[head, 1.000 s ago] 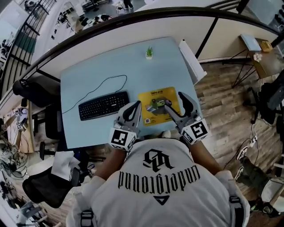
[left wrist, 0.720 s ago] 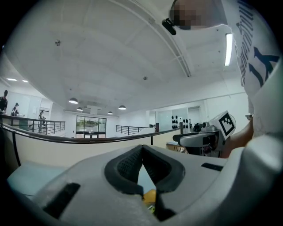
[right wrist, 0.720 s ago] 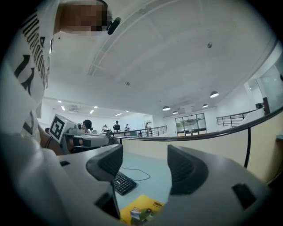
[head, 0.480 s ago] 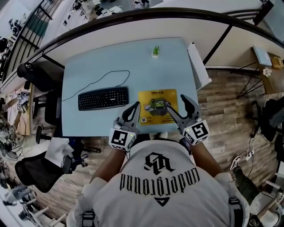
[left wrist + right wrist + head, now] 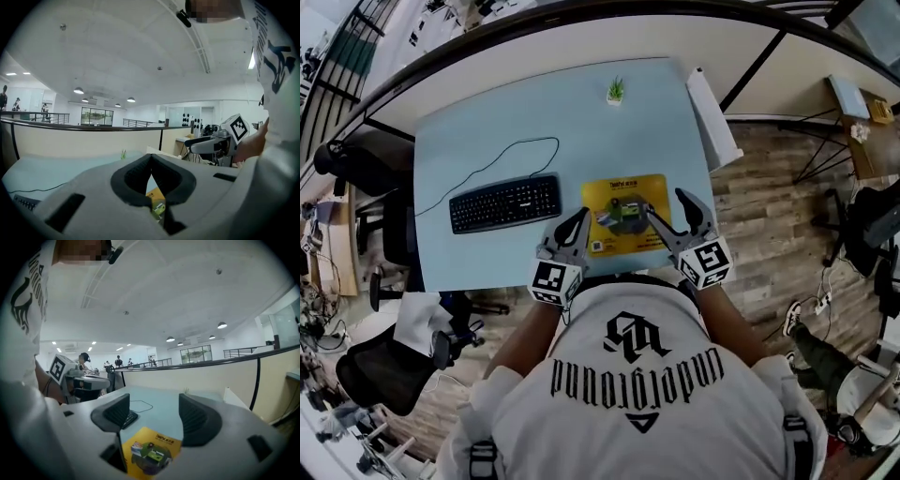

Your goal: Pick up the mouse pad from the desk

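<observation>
The yellow mouse pad (image 5: 623,216) lies flat on the counter (image 5: 487,131) just right of the keyboard (image 5: 506,202), so the right gripper (image 5: 667,208), jaws released and empty, should probably catch the pad's edge, while the left gripper (image 5: 578,219), jaws clenched on nothing, steadies it.

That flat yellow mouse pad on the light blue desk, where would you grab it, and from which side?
The yellow rectangular mouse pad lies flat and thin on the light blue desk, close to its front edge. So probably grip the pad's near edge, coming in low from the person's side, with one jaw slipped under it.
</observation>
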